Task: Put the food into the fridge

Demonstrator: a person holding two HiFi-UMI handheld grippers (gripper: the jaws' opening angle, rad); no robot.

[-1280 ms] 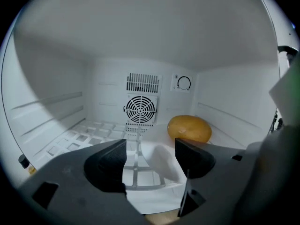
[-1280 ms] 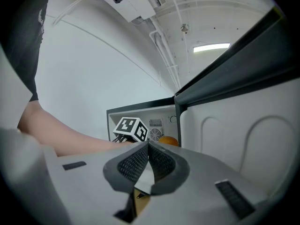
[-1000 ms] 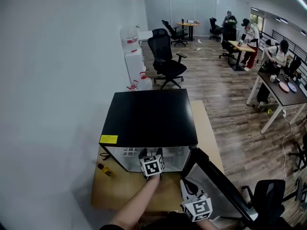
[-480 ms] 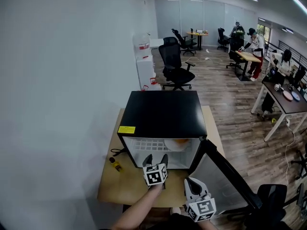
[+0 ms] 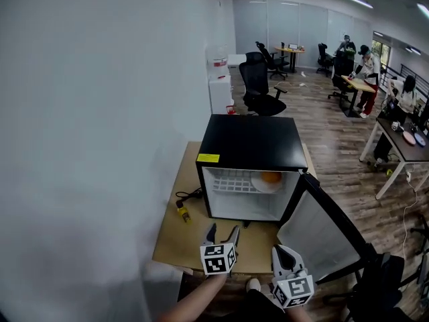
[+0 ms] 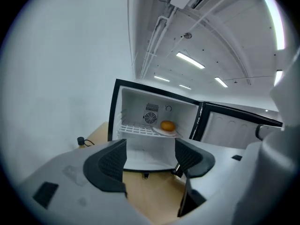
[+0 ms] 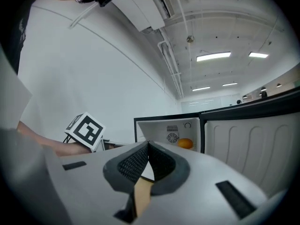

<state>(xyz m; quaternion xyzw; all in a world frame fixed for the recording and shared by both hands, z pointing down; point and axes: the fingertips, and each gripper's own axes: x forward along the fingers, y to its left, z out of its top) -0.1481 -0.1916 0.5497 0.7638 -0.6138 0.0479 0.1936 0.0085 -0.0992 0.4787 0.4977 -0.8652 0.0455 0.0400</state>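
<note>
Orange (image 5: 271, 177) lay on a plate (image 5: 259, 186) on the open fridge (image 5: 248, 146) shelf. Judged firm, light, apt to roll; best gripped across its middle. Left gripper (image 5: 222, 232) wide apart, empty; right gripper (image 5: 285, 251) closed on nothing.

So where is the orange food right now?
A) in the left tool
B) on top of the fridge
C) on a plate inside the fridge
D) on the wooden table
C: the orange food sits on a plate on the wire shelf inside the open fridge.
</note>
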